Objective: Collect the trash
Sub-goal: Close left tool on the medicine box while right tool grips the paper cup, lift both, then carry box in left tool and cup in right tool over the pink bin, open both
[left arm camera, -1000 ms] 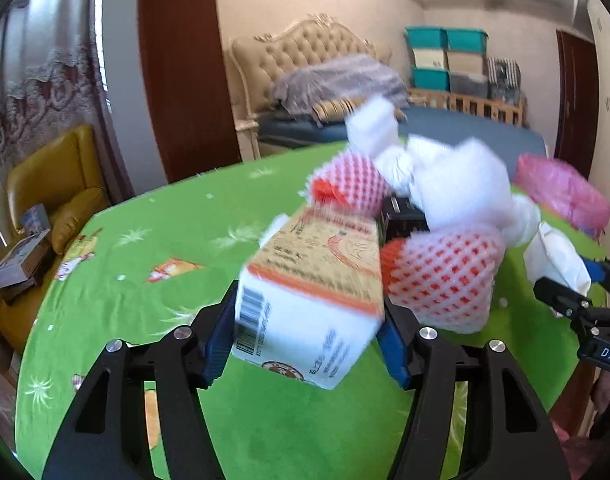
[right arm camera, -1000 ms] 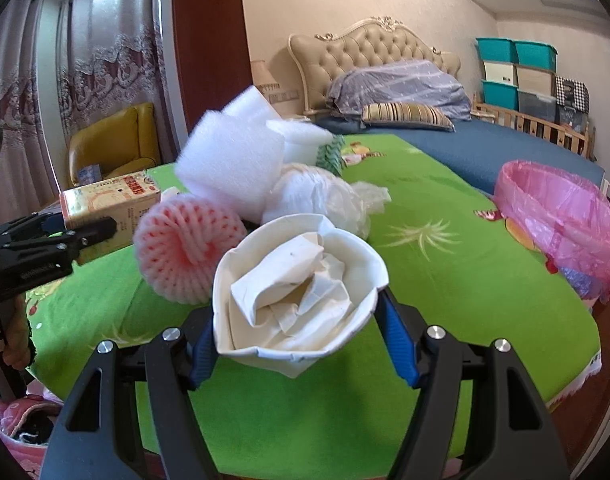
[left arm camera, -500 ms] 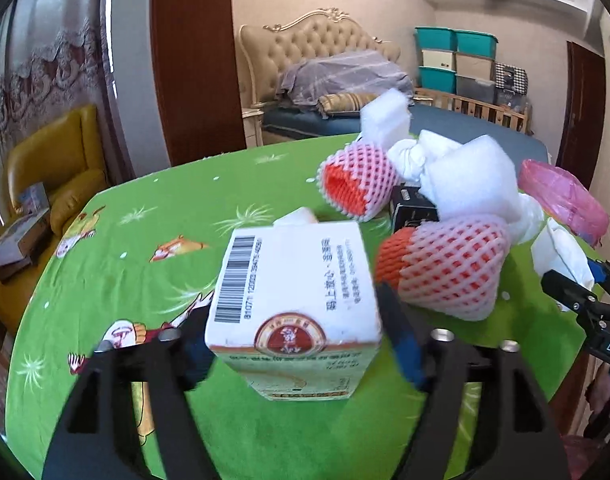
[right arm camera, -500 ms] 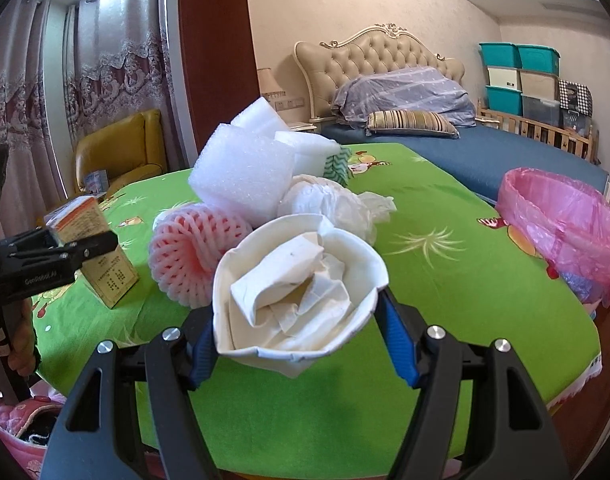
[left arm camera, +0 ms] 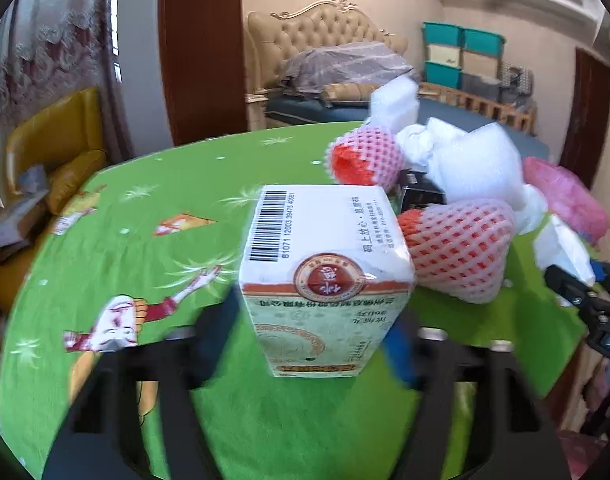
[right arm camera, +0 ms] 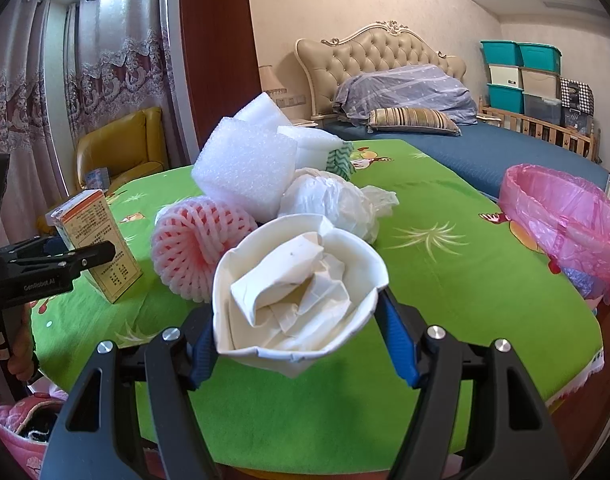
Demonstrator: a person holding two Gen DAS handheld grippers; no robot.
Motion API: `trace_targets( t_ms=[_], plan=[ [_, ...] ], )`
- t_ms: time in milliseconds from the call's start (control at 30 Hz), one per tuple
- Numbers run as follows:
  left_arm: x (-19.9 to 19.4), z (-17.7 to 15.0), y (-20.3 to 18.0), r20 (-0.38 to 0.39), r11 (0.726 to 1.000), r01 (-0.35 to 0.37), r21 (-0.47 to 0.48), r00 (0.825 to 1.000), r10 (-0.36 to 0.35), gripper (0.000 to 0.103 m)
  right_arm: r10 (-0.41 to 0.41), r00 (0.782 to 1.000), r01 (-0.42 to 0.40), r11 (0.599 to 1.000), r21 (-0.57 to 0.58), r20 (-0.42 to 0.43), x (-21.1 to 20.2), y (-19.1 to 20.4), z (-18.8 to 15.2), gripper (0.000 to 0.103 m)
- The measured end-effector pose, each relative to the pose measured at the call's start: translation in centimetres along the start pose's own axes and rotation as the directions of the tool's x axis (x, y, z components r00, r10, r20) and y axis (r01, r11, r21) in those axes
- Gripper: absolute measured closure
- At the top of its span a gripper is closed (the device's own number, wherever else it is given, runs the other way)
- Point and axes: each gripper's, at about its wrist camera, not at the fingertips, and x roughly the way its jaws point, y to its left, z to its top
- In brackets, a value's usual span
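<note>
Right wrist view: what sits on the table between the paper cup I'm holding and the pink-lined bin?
Nothing: between the paper cup in the right claw and the pink-lined bin, only bare green tablecloth shows in the right wrist view.

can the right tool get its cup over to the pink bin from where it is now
Probably yes. The right tool grips the paper cup, and the pink bin stands open at the table's right edge. Only bare green cloth lies between; the foam pile sits off to the left.
</note>
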Motion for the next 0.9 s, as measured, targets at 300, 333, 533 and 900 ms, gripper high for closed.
trace_targets(
  t_ms=[300, 333, 533, 900],
  plan=[
    [-3.0, 1.5, -2.4, 0.135, 0.998, 0.023, 0.065, 0.990, -0.032, 0.055, -0.032, 0.998, 0.033, 0.999, -0.012, 0.055, -1.3, -0.4, 1.1, 0.036],
    [-3.3, 1.9, -3.0, 0.148, 0.997, 0.033, 0.075, 0.988, -0.044, 0.055, -0.042, 0.997, 0.044, 0.999, -0.016, 0.066, -1.5, -0.5, 1.4, 0.036],
    [-3.2, 3.8, -6.4, 0.187, 0.988, 0.091, 0.121, 0.976, -0.113, 0.055, -0.093, 0.990, 0.096, 0.995, -0.017, 0.109, -2.5, -2.0, 2.7, 0.036],
    [-0.8, 7.1, -15.3, 0.196, 0.947, 0.218, 0.235, 0.944, -0.266, 0.055, -0.238, 0.954, 0.236, 0.971, 0.031, 0.183, -4.6, -8.7, 6.0, 0.036]
  ],
)
